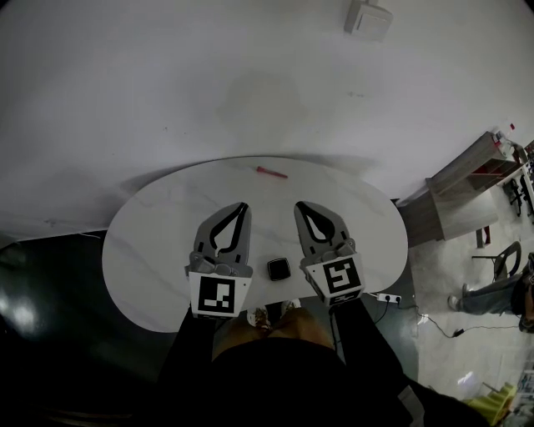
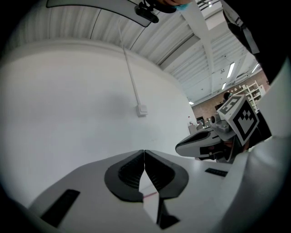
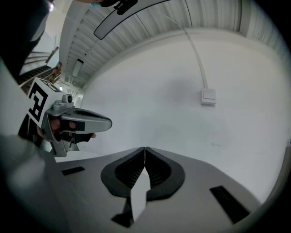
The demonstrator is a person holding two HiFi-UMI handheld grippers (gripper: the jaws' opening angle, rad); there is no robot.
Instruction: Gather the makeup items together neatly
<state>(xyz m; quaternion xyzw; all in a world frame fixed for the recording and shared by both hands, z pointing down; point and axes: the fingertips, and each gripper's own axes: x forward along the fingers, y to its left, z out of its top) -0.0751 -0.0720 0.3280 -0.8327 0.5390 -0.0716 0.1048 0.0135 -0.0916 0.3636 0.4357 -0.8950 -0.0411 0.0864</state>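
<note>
A thin red pencil-like makeup item (image 1: 271, 173) lies near the far edge of the white oval table (image 1: 158, 233). A small black square compact (image 1: 279, 268) sits near the front edge, between the two grippers. My left gripper (image 1: 244, 205) hovers over the table's left middle, jaws shut and empty. My right gripper (image 1: 299, 205) is beside it on the right, also shut with nothing held. In the left gripper view the tips (image 2: 144, 151) meet, a sliver of the red item (image 2: 149, 195) shows below them, and the right gripper (image 2: 204, 142) is at the right. In the right gripper view the tips (image 3: 144, 148) touch too.
A white wall with a switch box (image 1: 368, 18) rises behind the table. A wooden shelf unit (image 1: 461, 188) stands to the right, with a power strip (image 1: 388, 297) and cables on the floor. The person's feet (image 1: 271, 315) show under the front edge.
</note>
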